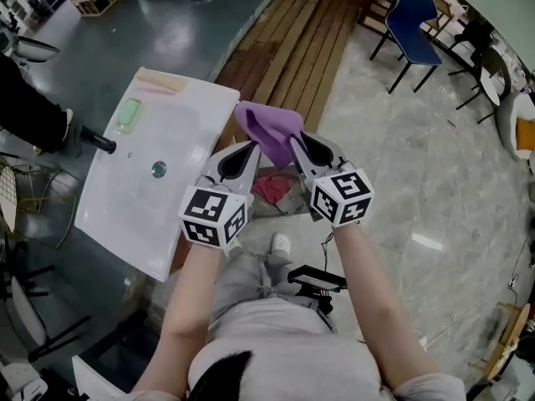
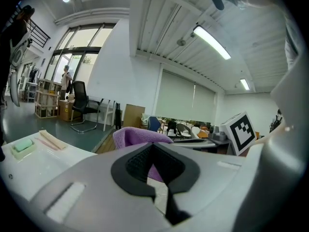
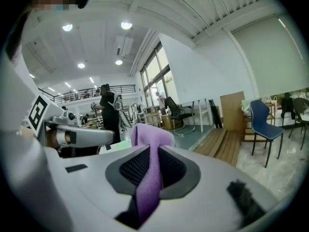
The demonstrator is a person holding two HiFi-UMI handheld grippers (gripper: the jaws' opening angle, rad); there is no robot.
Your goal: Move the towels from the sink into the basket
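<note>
We read no words, numbers or brands; the only printed signs are black-and-white square marker patterns on the white plastic cube (image 1: 213,215) of the left gripper (image 1: 251,149) and the matching cube (image 1: 341,196) of the right gripper (image 1: 297,143)

Head view from above, steeply down; gripper views close, near-level; towel (image 1: 269,130) common.

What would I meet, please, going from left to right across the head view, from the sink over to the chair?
green block → sink drain → left gripper → purple towel → right gripper → blue chair
</note>
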